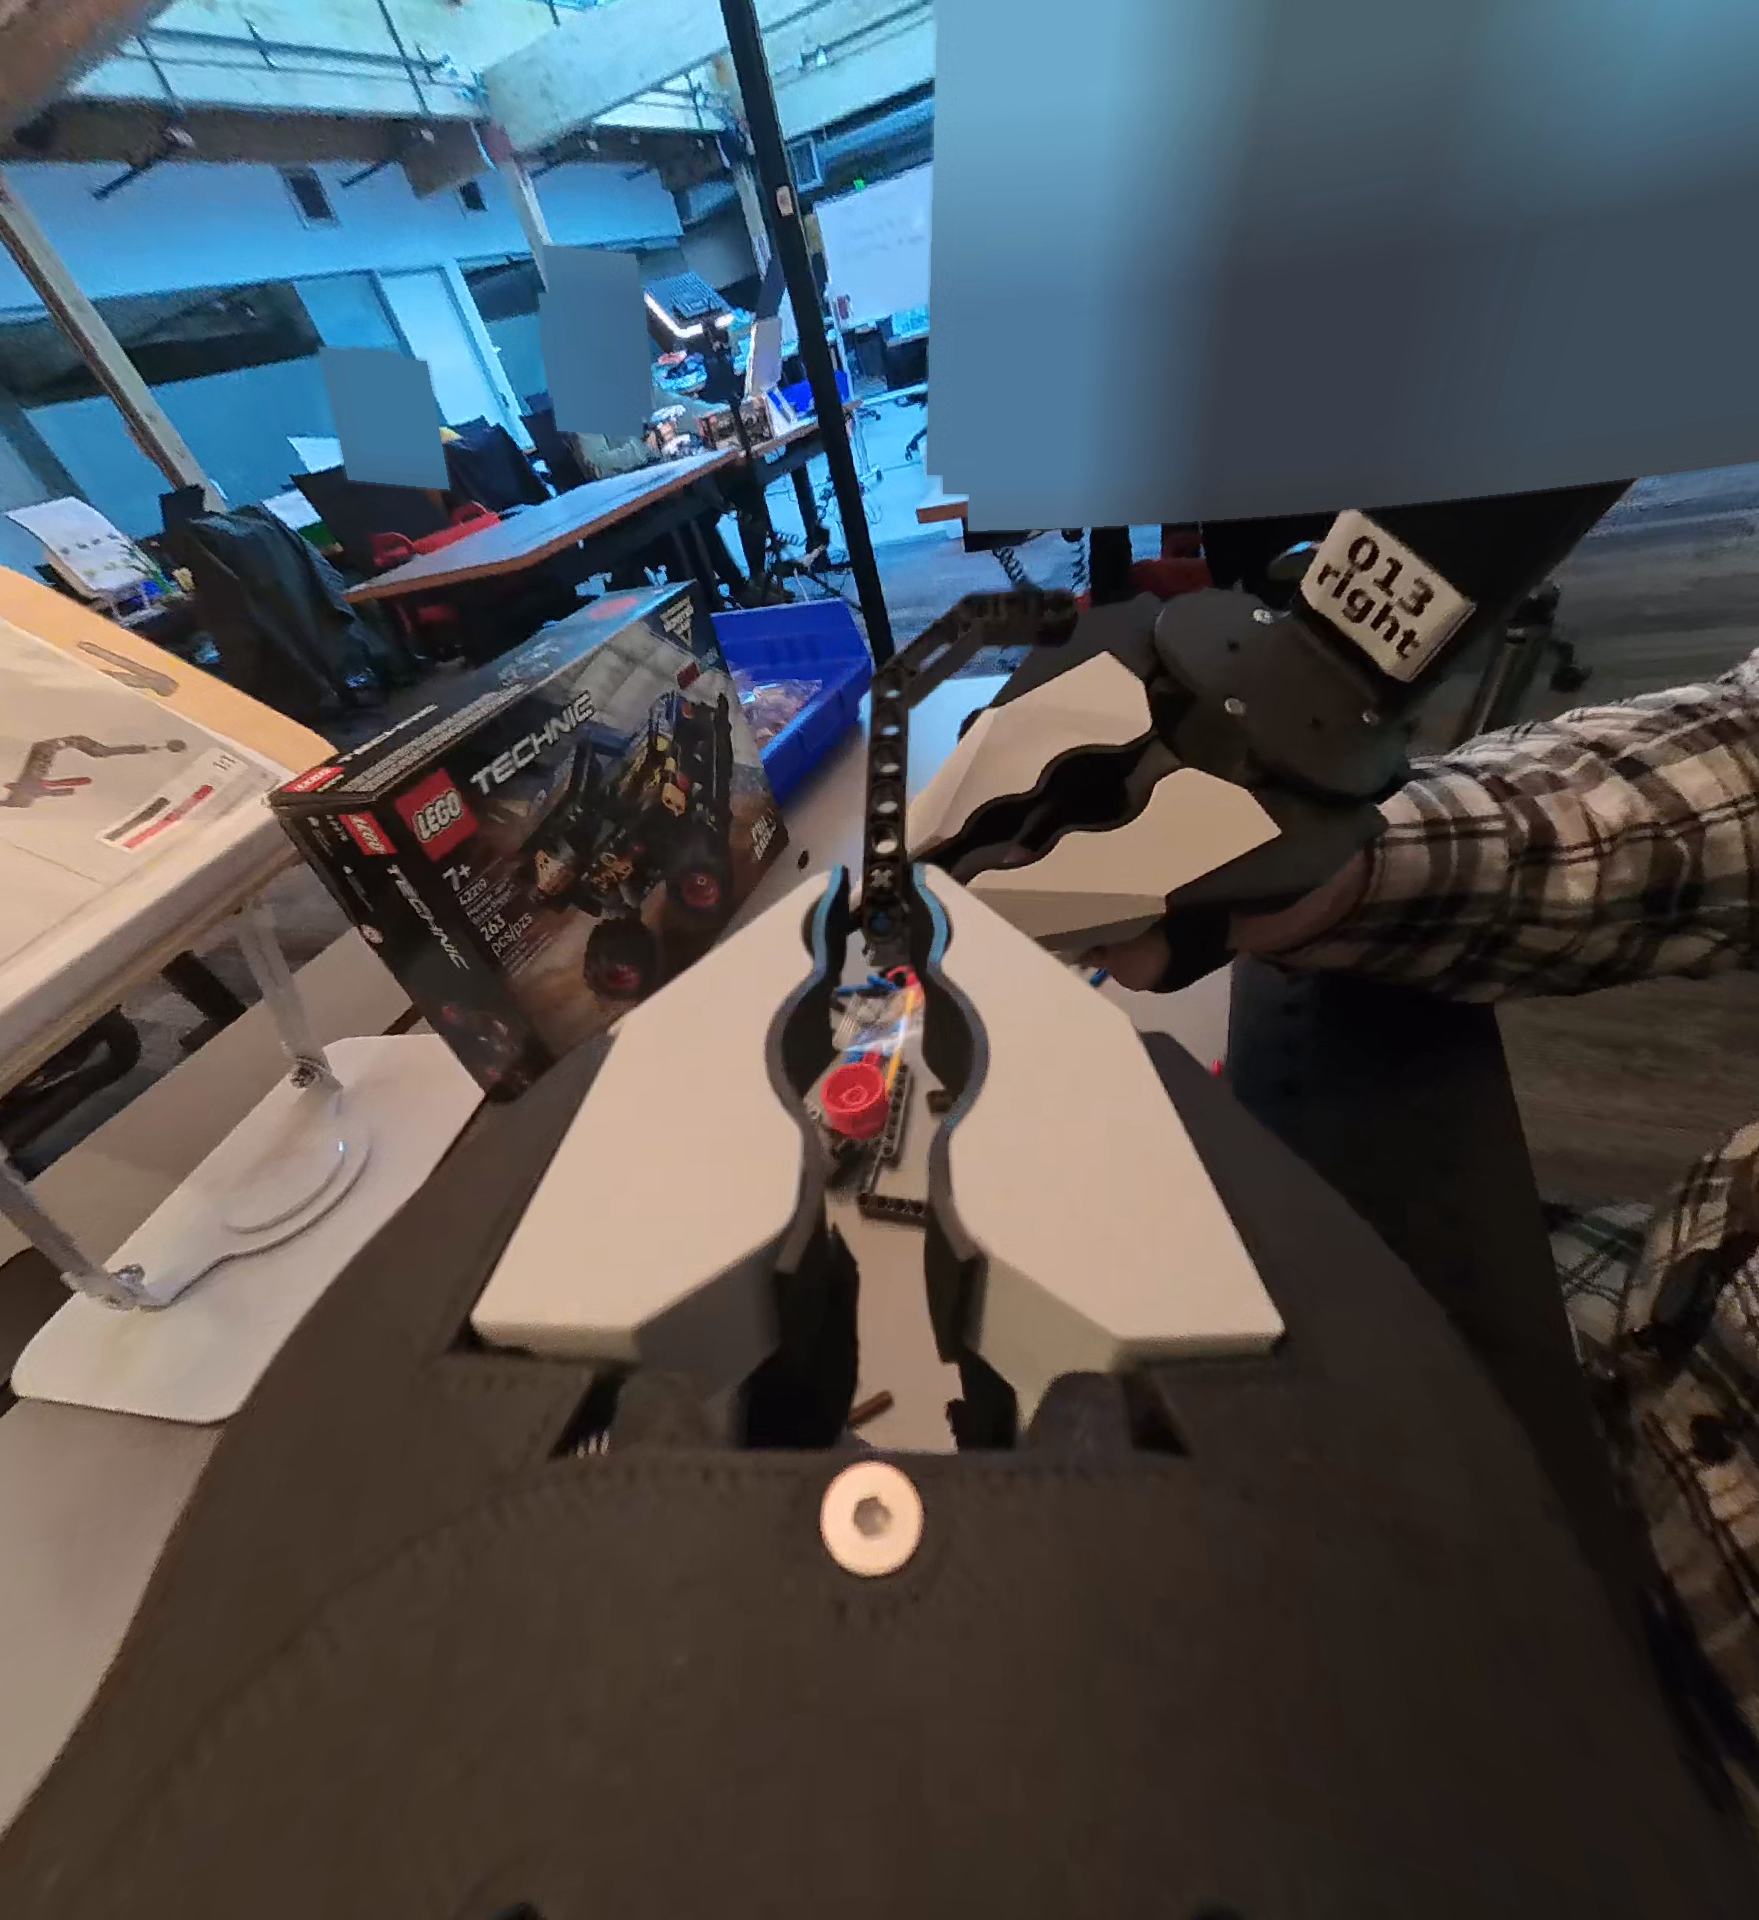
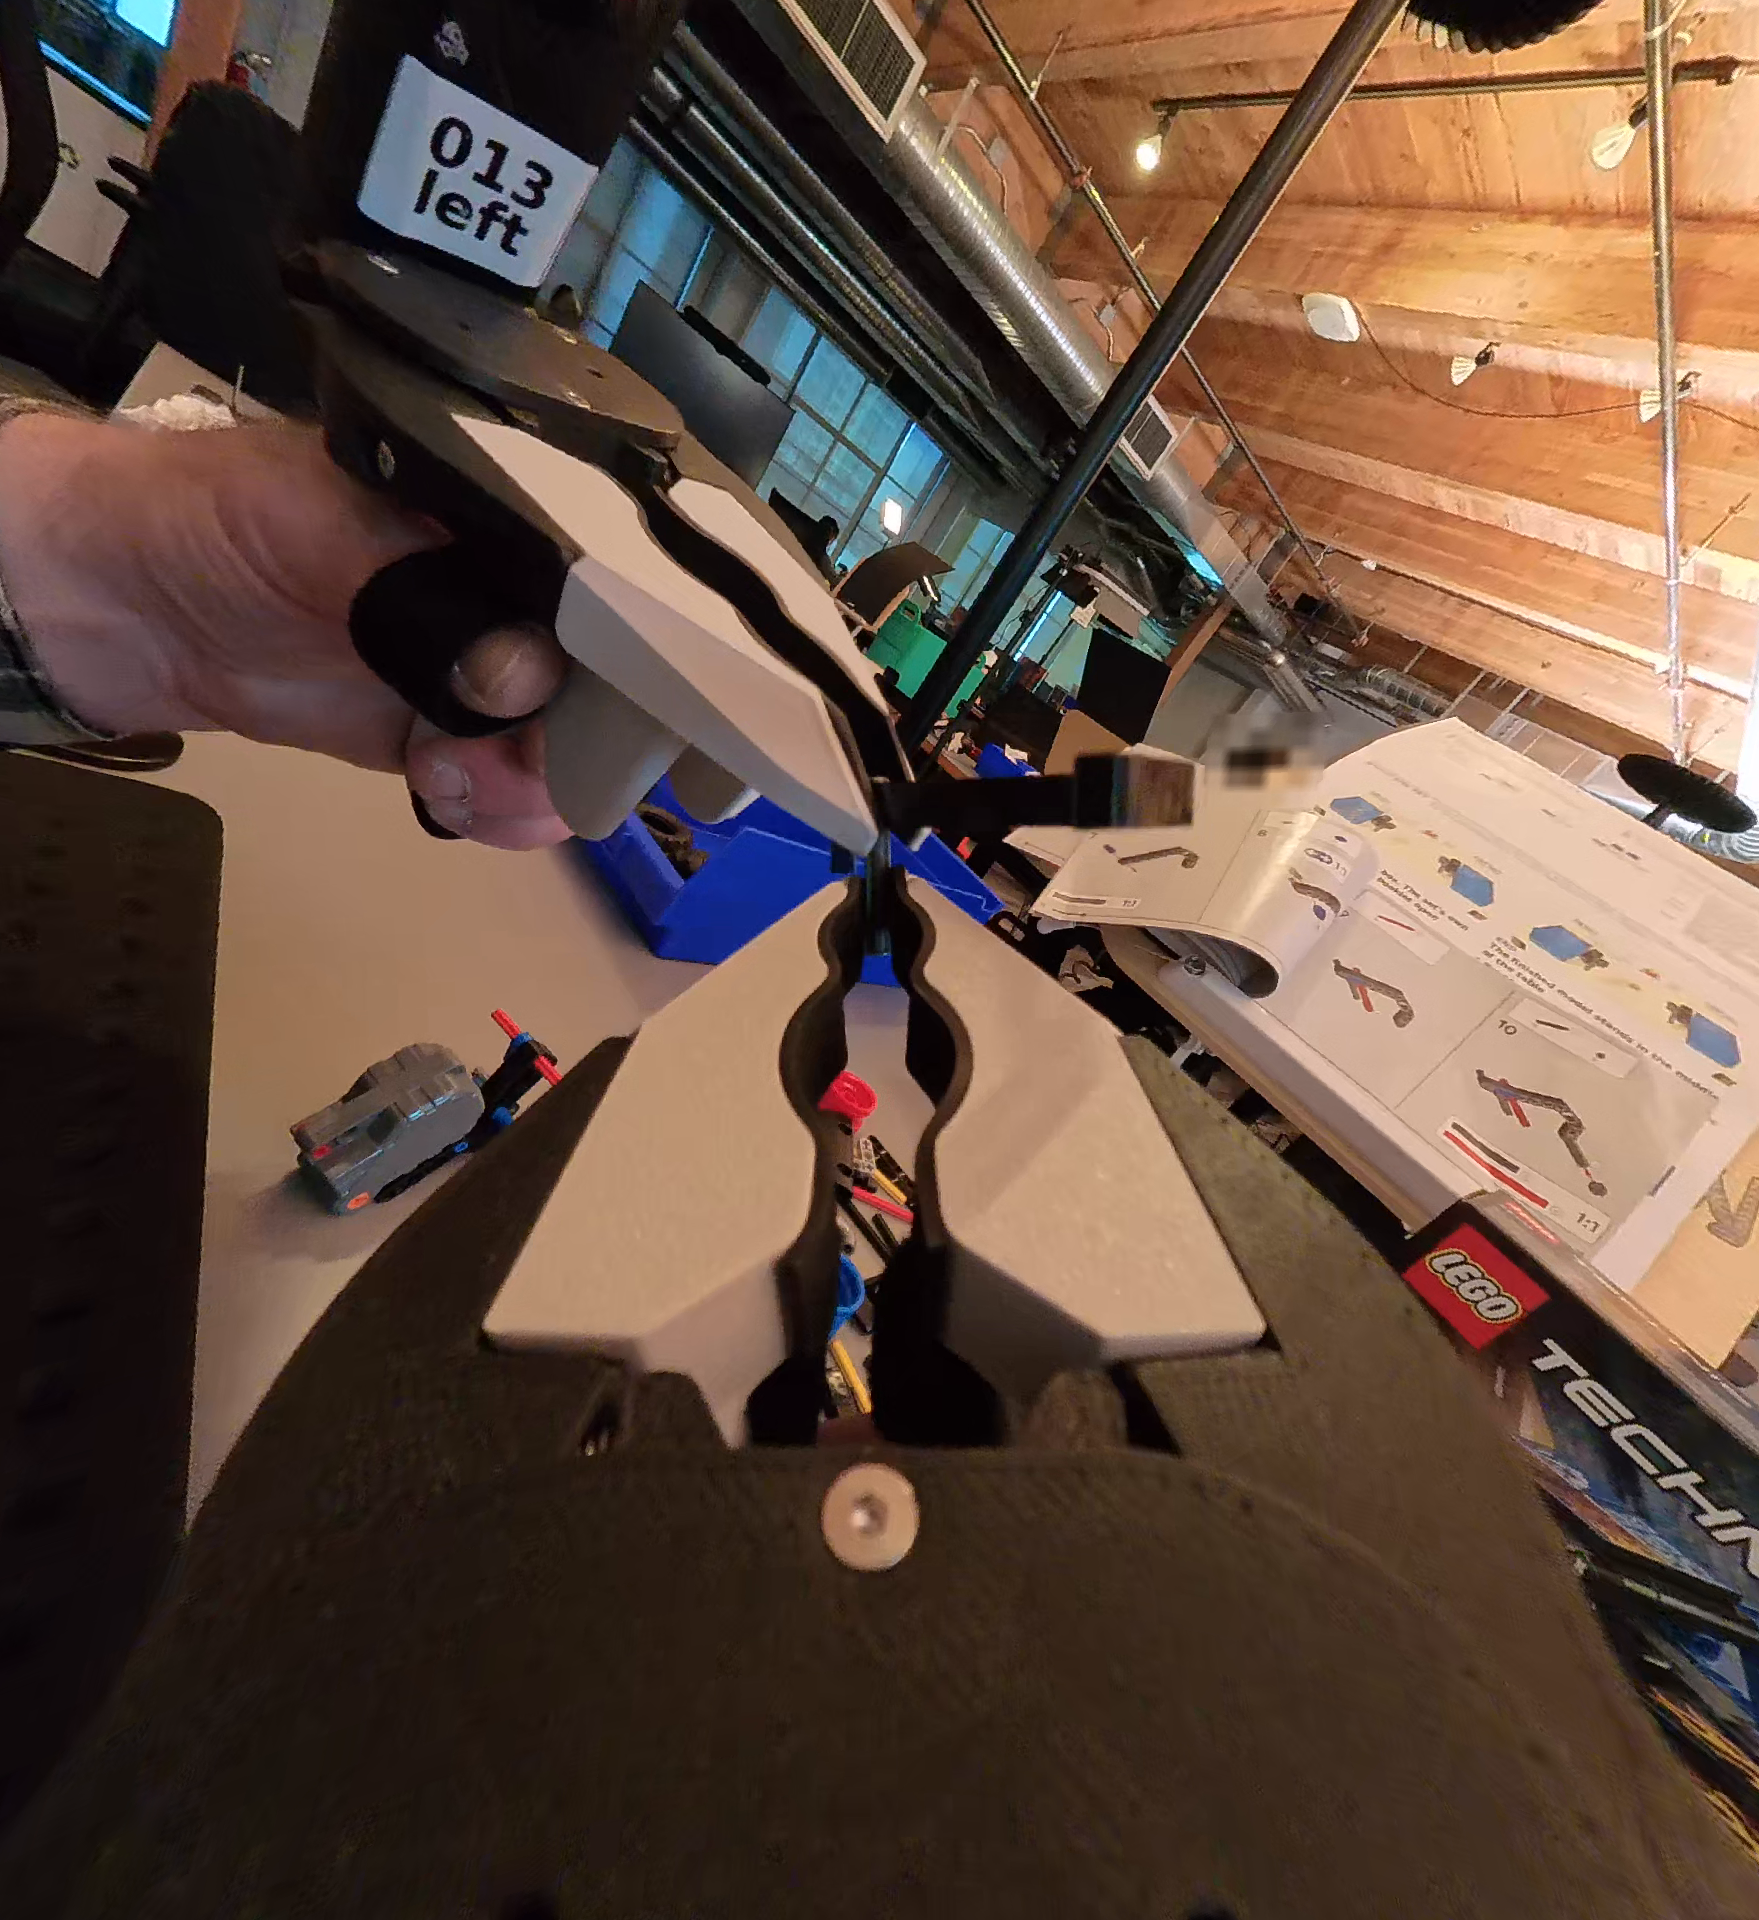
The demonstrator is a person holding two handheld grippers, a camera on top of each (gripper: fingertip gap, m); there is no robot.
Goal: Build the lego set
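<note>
The table (image 2: pixel 366 935) carries a set box (image 1: pixel 542 831), an open manual (image 2: pixel 1477 987) on a stand, a blue bin (image 2: pixel 740 883), a grey motor block (image 2: pixel 387 1127) and loose parts (image 2: pixel 875 1184). Above them the left claw (image 1: pixel 885 914) is clamped on the lower end of a black angled beam (image 1: pixel 890 748). The right claw (image 2: pixel 880 914) pinches the same beam, touching the left one's tips.

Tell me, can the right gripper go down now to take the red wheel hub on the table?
Probably not yet: the right gripper and the left gripper both look shut on the black beam. The red wheel hub lies uncovered below.
</note>
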